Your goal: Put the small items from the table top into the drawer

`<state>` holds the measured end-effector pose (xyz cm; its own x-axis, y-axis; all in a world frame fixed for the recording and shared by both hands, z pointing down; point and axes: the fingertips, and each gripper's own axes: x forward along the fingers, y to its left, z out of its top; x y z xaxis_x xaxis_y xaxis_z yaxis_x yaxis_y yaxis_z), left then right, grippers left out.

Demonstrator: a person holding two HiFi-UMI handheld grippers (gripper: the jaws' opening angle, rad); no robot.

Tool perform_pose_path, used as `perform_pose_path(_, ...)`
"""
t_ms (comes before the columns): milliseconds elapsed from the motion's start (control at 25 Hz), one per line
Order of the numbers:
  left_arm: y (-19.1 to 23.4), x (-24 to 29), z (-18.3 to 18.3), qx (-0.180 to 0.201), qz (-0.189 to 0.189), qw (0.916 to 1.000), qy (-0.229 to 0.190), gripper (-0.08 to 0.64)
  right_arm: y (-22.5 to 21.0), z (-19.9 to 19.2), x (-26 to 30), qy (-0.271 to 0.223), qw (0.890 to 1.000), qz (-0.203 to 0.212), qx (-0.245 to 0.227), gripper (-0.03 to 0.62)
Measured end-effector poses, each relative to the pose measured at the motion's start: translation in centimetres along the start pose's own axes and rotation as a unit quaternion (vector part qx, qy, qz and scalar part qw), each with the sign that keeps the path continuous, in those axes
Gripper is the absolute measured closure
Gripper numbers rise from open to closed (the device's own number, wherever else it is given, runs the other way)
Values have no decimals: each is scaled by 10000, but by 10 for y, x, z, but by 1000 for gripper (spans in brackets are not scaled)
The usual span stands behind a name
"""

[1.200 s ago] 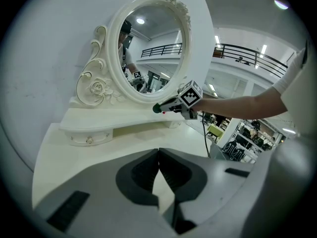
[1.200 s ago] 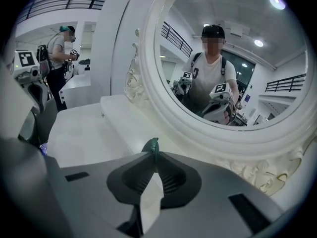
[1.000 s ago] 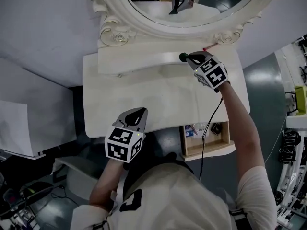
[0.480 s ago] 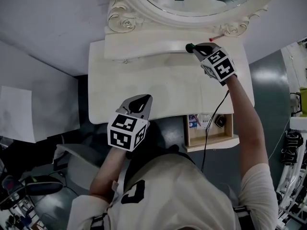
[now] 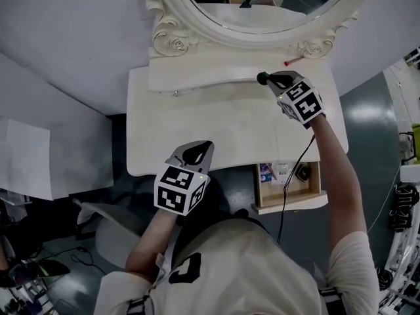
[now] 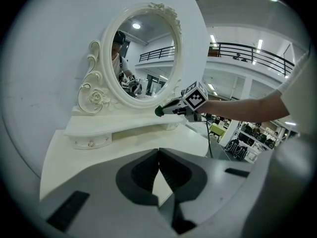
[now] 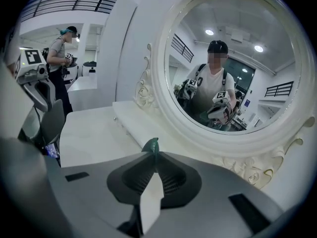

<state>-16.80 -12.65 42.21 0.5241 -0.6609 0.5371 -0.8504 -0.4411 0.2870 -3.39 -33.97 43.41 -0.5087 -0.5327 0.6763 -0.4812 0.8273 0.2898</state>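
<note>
**Green item held over the shelf, drawer open**

The white worktop (image 5: pixel 216 126) of a dressing table fills the middle of the head view, set against a pale wall. At its back stands an oval mirror (image 5: pixel 262 8) in a carved white frame. Below the mirror, a raised shelf (image 5: pixel 203 74) runs across the back of the worktop.

At the front right of the table a drawer (image 5: pixel 287 194) is pulled out. A few small things lie at its inner end, too small to name.

The right gripper (image 5: pixel 266 79) reaches over the right part of the shelf, near the mirror frame. Its fingers (image 7: pixel 171 175) are pressed together on a small dark green item (image 7: pixel 151 145), which sticks out past their tips and sits clear above the shelf. A black cable (image 5: pixel 289 169) hangs from this gripper and crosses over the open drawer.

The left gripper (image 6: pixel 158 151) is at the front edge of the worktop, well apart from the right one and to the left of the drawer. Its fingers (image 6: pixel 141 175) meet at the tips with nothing between them.

A thin red thing (image 5: pixel 293 60) lies on the shelf's right end, just beside the scroll of the mirror frame; what it is cannot be made out.
</note>
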Motion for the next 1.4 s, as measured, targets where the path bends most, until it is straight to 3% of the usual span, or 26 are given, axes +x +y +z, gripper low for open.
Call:
perform_pose_path(600, -36, -15, -4, 213, -34, 9998, -31, 505, 12, -16, -46, -64, 9998, -114, 162, 548)
perform_pose_path(840, -54, -19, -8, 266, -28, 9996, 10, 505, 18, -23, -66, -310, 9980, -86, 553, 548)
perform_pose_path(1400, -99, -17, -13, 436, -112, 9990, -11, 505, 38, -48, -106, -309, 9983, -107, 486, 548)
